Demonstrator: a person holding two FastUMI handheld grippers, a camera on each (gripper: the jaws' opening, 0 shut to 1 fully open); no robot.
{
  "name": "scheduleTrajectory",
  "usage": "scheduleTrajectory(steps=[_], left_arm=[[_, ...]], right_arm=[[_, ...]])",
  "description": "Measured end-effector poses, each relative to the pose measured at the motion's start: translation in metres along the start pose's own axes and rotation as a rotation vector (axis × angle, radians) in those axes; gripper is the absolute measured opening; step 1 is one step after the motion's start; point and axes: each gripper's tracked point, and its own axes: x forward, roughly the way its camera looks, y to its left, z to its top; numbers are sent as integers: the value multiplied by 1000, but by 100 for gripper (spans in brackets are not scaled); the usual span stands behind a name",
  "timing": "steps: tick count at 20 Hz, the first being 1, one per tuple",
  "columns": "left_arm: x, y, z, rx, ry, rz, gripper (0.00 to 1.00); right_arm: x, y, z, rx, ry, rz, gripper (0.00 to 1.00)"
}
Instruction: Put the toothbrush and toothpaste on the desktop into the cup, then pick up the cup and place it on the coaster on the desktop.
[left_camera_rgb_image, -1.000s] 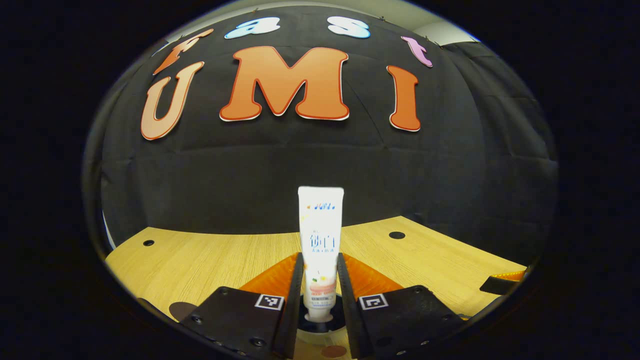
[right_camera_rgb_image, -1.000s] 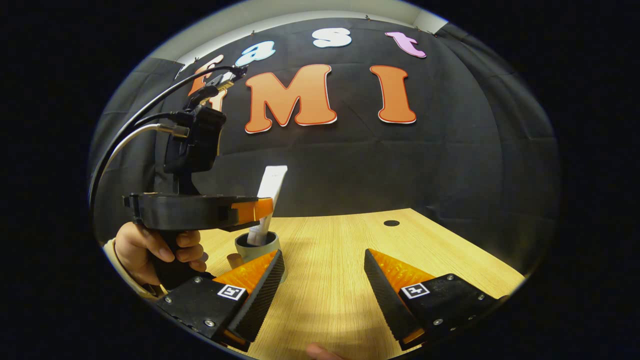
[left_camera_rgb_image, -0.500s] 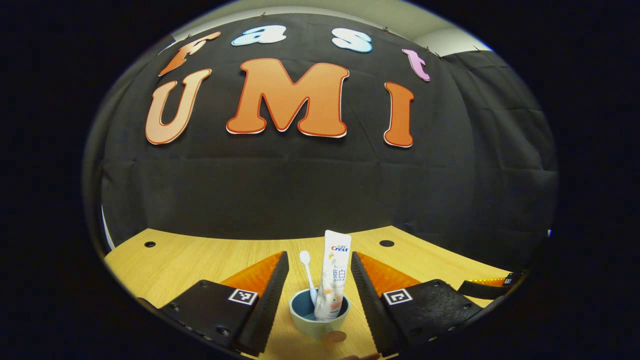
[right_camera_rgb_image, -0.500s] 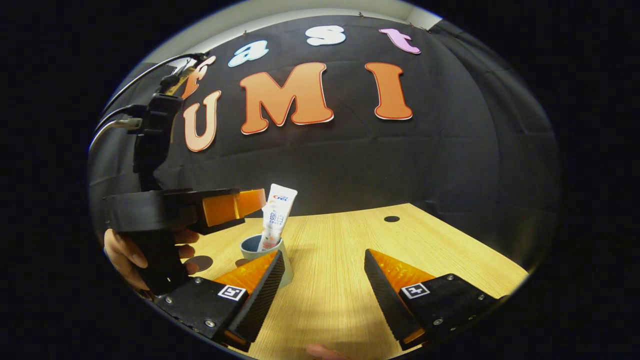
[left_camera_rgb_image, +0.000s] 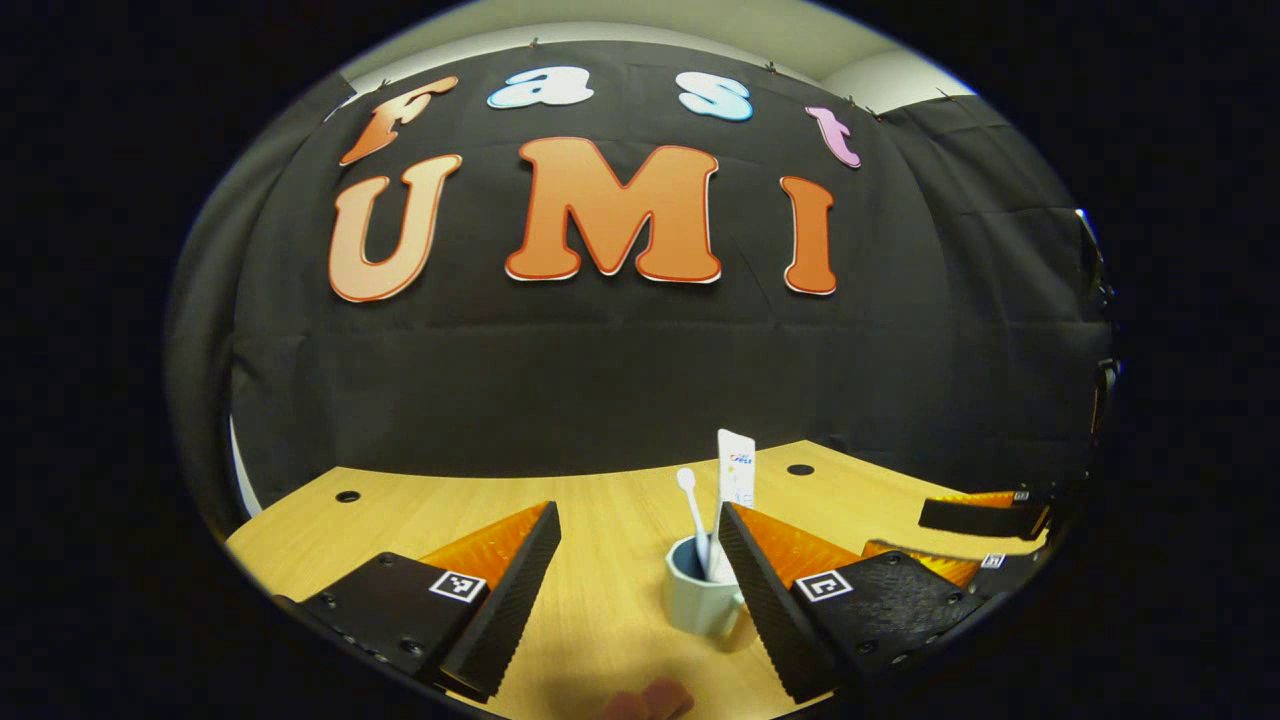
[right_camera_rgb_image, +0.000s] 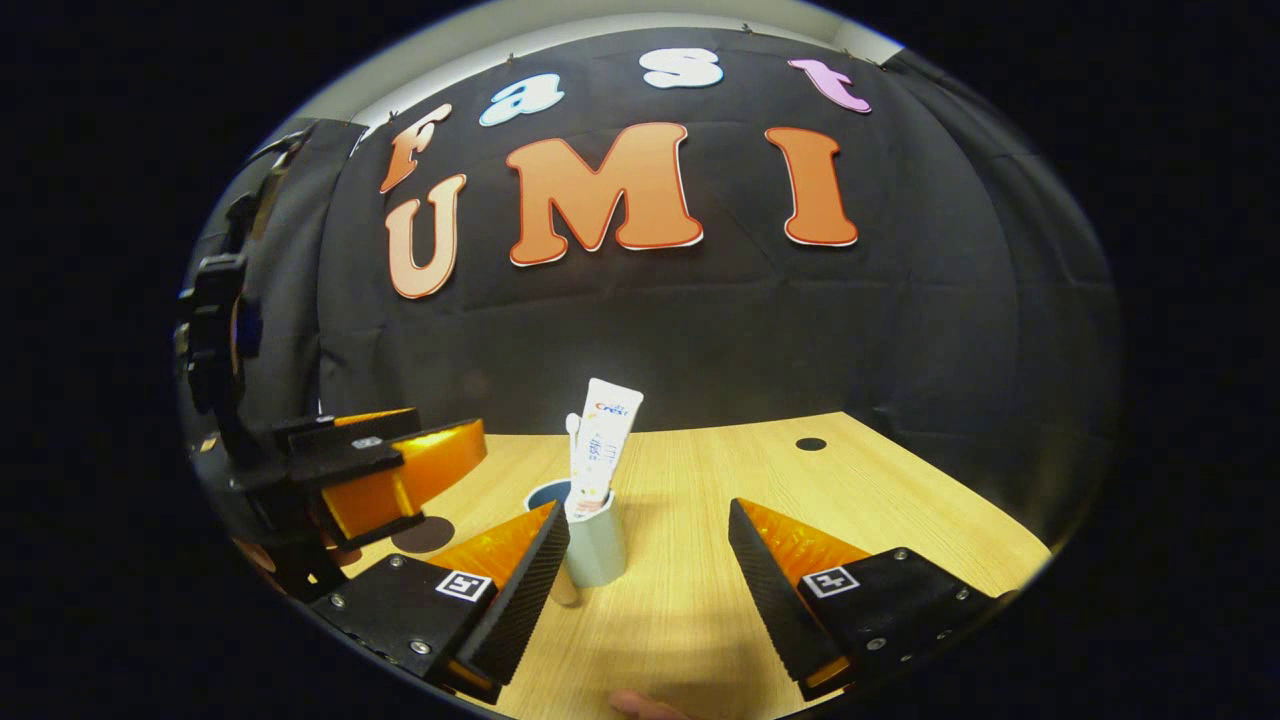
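A pale cup (left_camera_rgb_image: 700, 598) with a dark inside stands on the wooden desktop (left_camera_rgb_image: 600, 500). A white toothbrush (left_camera_rgb_image: 690, 505) and a white toothpaste tube (left_camera_rgb_image: 735, 468) stand upright in it. My left gripper (left_camera_rgb_image: 635, 520) is open and holds nothing; the cup sits just ahead of its right finger. In the right gripper view the cup (right_camera_rgb_image: 597, 550) with the tube (right_camera_rgb_image: 602, 450) stands by the left finger of my open, empty right gripper (right_camera_rgb_image: 648, 515). The left gripper (right_camera_rgb_image: 440, 460) hovers left of the cup. A dark round coaster (right_camera_rgb_image: 422, 533) lies on the desktop under it.
The black cloth wall closes the back of the desktop (right_camera_rgb_image: 700, 470). Small round holes (left_camera_rgb_image: 348, 496) (left_camera_rgb_image: 800, 469) sit near the far edge. The right gripper (left_camera_rgb_image: 985, 515) shows at the right of the left gripper view. Bare wood lies right of the cup.
My left gripper let go of the toothpaste, which now stands in the cup. It opened, drew back and shifted left. The right gripper stayed open and barely moved.
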Motion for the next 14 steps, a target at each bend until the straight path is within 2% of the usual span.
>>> scheduleTrajectory(steps=[3,9,14], left_arm=[[-22,25,-5,-6,-8,27,96],[-66,71,-14,-2,-26,79,96],[-96,97,-28,2,-31,114,96]], right_arm=[[7,19,11,-7,26,35,97],[34,42,8,-23,150,42,97],[54,59,-25,-63,363,51,97]])
